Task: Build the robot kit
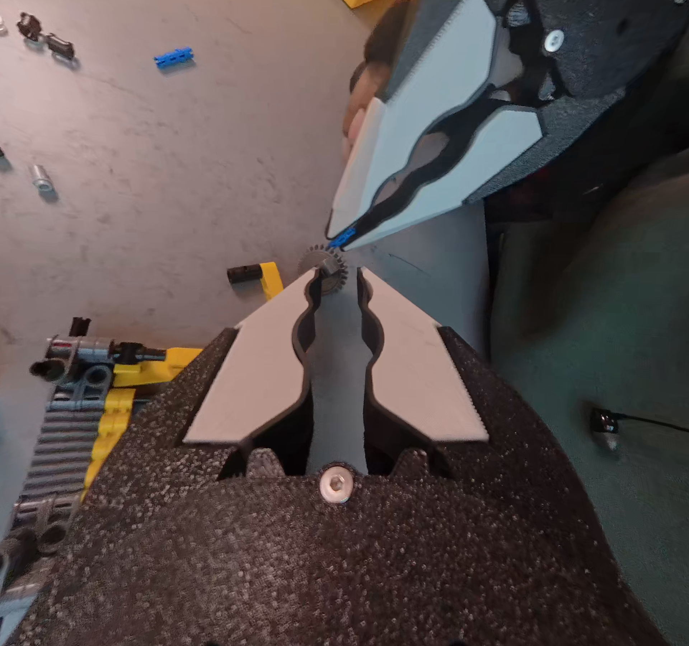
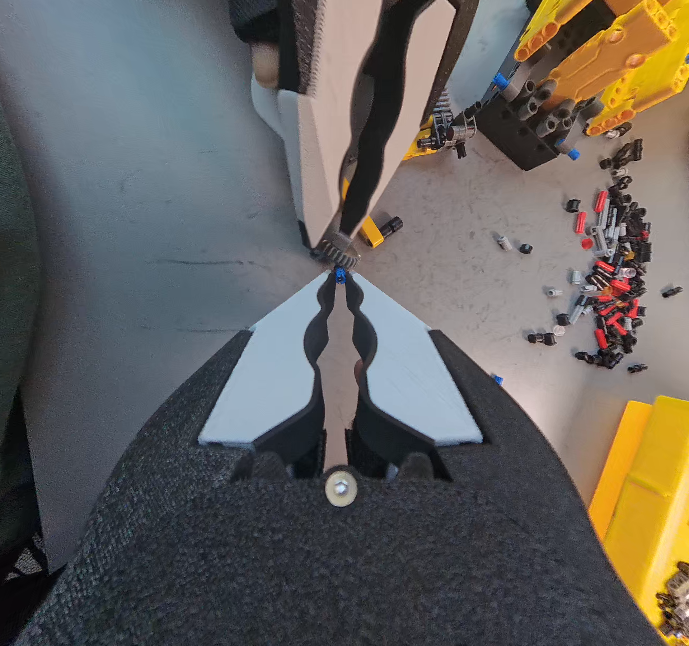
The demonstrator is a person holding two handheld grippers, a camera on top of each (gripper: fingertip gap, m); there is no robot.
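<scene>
Scuffed grey table (image 1: 186,180), left gripper (image 1: 337,274) pinching toothed gear (image 1: 328,266), right gripper (image 2: 340,277) pinching blue pin (image 2: 339,275)

Our left gripper (image 1: 337,274) pinches tips closed; our right gripper (image 2: 339,277) meets it tip-to-tip, nearly closed.

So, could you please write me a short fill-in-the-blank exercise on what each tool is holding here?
1. The left tool holds a grey toothed ____ at its fingertips.
2. The right tool pinches a small pin whose colour is ____.
3. A loose blue pin lies on the ____.
4. The pile of small parts is mostly black, grey and ____.

Missing words: gear; blue; table; red
</scene>
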